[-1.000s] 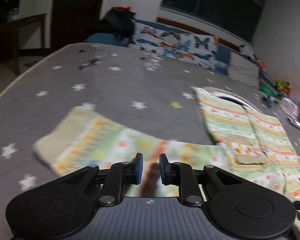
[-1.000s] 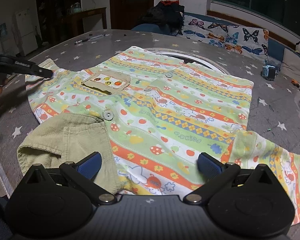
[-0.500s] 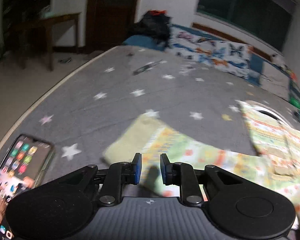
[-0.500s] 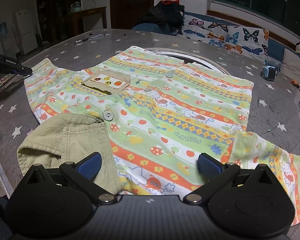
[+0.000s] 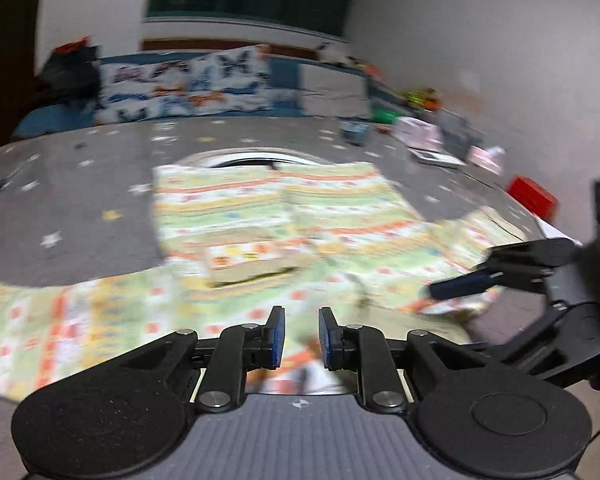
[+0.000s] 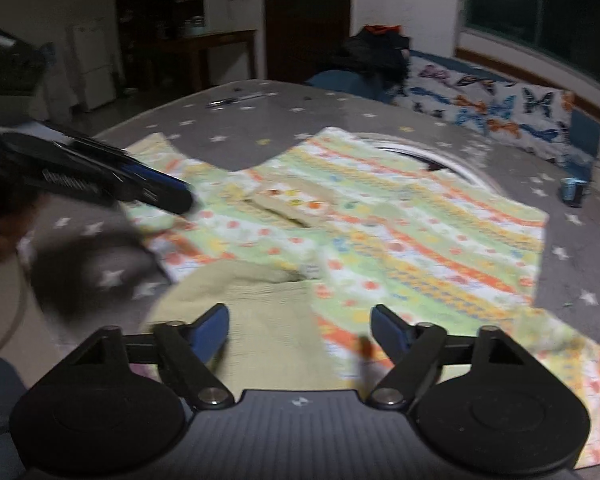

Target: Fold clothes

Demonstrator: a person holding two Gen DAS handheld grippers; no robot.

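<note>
shirt: flat, front up, on the worktop; mid-frame in the right view, hem toward 12 o'clock, collar toward 6.
collar: olive corduroy, bunched at 6 o'clock, right under the right tool.
pocket: tan patch at about 10 o'clock of shirt centre.
sleeves: one runs out to 9 o'clock in the left view, the other to 4 o'clock in the right view. Neither folded in yet.
left tool: narrow gap between pads, cloth visible through it; frame blurred, can't tell if it pinches fabric.
right tool: spread wide, nothing held, hovering over the collar.
step (judged): square up the top, then fold the sleeves.
how: flatten the collar first, else the fold bulks. Pinch the sleeve at the cuff, lift low, lay it across the chest parallel to the stripes.
risk: thin fabric drags the body along; pin the shoulder with the other tool.
clutter: small items at the worktop's far edge, well apart from the shirt.
</note>
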